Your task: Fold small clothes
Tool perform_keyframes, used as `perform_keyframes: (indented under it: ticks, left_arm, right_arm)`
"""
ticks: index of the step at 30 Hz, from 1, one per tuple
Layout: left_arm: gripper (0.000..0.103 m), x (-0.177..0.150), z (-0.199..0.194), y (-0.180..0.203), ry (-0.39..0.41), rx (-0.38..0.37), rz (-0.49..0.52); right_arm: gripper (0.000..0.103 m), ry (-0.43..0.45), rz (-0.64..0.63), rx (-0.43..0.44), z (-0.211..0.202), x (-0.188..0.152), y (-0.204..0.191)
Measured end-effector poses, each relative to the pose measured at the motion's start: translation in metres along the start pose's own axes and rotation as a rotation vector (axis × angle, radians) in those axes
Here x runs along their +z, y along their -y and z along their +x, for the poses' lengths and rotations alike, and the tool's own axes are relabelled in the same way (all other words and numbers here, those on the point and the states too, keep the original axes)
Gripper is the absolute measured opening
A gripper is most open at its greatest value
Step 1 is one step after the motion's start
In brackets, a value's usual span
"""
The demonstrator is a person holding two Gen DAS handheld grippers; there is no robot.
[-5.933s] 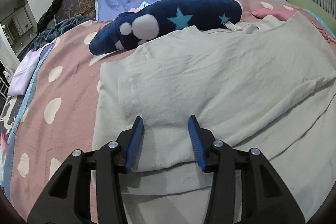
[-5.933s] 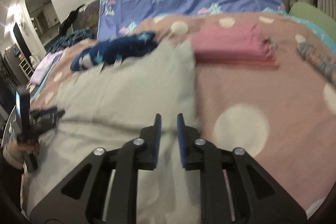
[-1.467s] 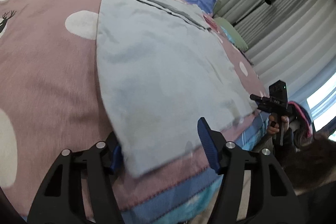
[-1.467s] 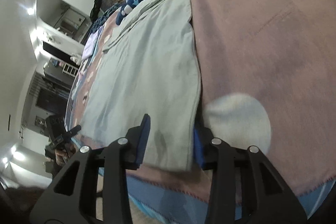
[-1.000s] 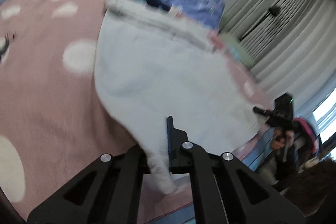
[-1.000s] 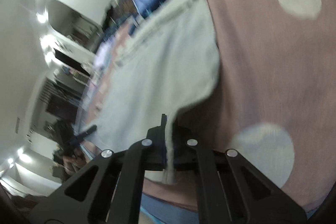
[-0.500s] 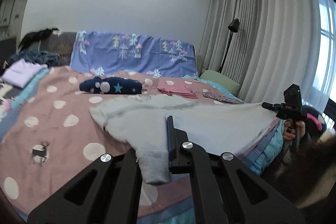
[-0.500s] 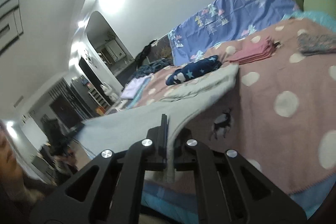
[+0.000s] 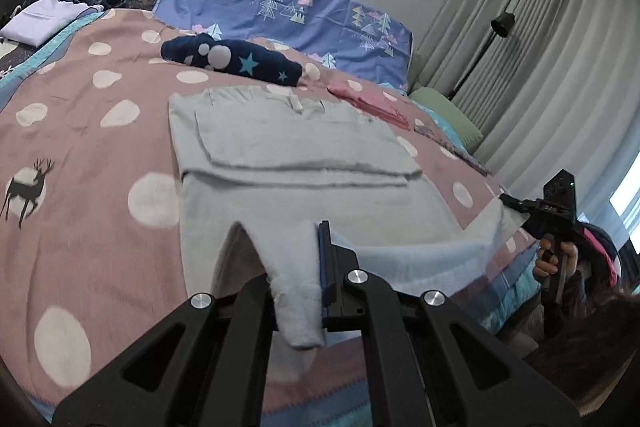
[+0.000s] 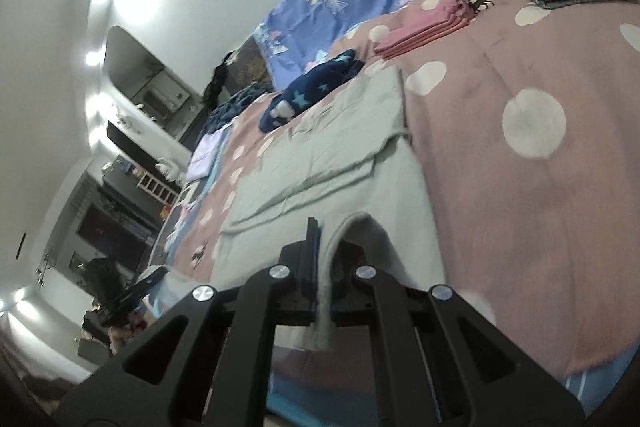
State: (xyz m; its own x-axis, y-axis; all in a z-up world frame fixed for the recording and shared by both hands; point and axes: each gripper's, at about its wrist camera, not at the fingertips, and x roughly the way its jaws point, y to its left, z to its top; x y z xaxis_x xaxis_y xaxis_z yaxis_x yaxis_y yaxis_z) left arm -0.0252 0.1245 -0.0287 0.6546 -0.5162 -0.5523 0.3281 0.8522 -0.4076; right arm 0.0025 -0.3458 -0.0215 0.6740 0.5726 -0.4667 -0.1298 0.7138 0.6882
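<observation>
Both jaws are clenched on the near hem of the grey shirt [image 9: 296, 195]: left gripper [image 9: 316, 267] and right gripper [image 10: 326, 259] at opposite corners, the already folded part lying far across the bed [image 9: 100, 187].

Both your wrist cams sit low and close over the bed's near edge, looking toward the headboard; they share the pale grey shirt [image 9: 296, 147] [image 10: 340, 147] mid-frame.
</observation>
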Motion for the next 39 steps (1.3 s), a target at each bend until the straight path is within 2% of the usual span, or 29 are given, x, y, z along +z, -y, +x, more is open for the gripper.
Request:
perform_keyframes:
  ticks: [4, 8, 14, 17, 20, 21, 23, 24, 25, 26, 27, 29, 32, 34, 37, 39]
  left_arm:
    - [0.002, 0.033, 0.013, -0.005, 0.024, 0.012, 0.022]
    - [0.002, 0.077, 0.042, -0.019, 0.028, 0.034, 0.038]
    - [0.003, 0.129, 0.103, -0.065, 0.029, 0.065, -0.010]
    - [0.004, 0.135, 0.151, -0.098, -0.010, 0.105, -0.045]
    - [0.007, 0.119, 0.203, -0.129, -0.109, 0.194, -0.083]
    - [0.007, 0.114, 0.212, -0.133, -0.128, 0.214, -0.079]
    - [0.007, 0.111, 0.213, -0.135, -0.113, 0.198, -0.076]
    - [0.011, 0.113, 0.209, -0.134, -0.106, 0.200, -0.072]
    - [0.023, 0.115, 0.204, -0.130, -0.096, 0.221, -0.053]
    - [0.029, 0.115, 0.202, -0.127, -0.091, 0.245, -0.036]
    - [0.033, 0.115, 0.197, -0.122, -0.090, 0.270, -0.013]
    - [0.037, 0.113, 0.188, -0.113, -0.093, 0.277, 0.018]
    - [0.054, 0.104, 0.164, -0.094, -0.068, 0.319, 0.104]
    - [0.062, 0.094, 0.152, -0.079, -0.070, 0.345, 0.193]
    - [0.080, 0.072, 0.157, -0.057, -0.161, 0.399, 0.382]
    - [0.081, 0.064, 0.174, -0.053, -0.223, 0.479, 0.484]
  right_arm:
    - [0.004, 0.000, -0.028, -0.053, 0.034, 0.037, -0.004]
    - [0.004, 0.016, -0.080, -0.060, 0.065, 0.078, -0.017]
    - [0.005, 0.011, -0.109, -0.126, 0.142, 0.139, -0.012]
    - [0.005, -0.019, -0.120, -0.201, 0.190, 0.152, 0.006]
    - [0.006, -0.081, -0.128, -0.277, 0.231, 0.150, 0.027]
    - [0.007, -0.099, -0.140, -0.305, 0.242, 0.147, 0.032]
    - [0.007, -0.113, -0.171, -0.322, 0.251, 0.143, 0.036]
    - [0.012, -0.107, -0.194, -0.318, 0.250, 0.141, 0.034]
    - [0.022, -0.107, -0.206, -0.310, 0.248, 0.140, 0.032]
    - [0.028, -0.103, -0.231, -0.298, 0.244, 0.139, 0.028]
    - [0.035, -0.092, -0.255, -0.302, 0.239, 0.138, 0.024]
    - [0.041, -0.068, -0.348, -0.330, 0.225, 0.133, 0.012]
    - [0.055, -0.041, -0.561, -0.406, 0.205, 0.117, -0.011]
    - [0.063, -0.070, -0.739, -0.461, 0.201, 0.098, -0.022]
    - [0.067, -0.156, -0.891, -0.535, 0.212, 0.075, -0.026]
    - [0.067, -0.203, -0.963, -0.598, 0.229, 0.065, -0.022]
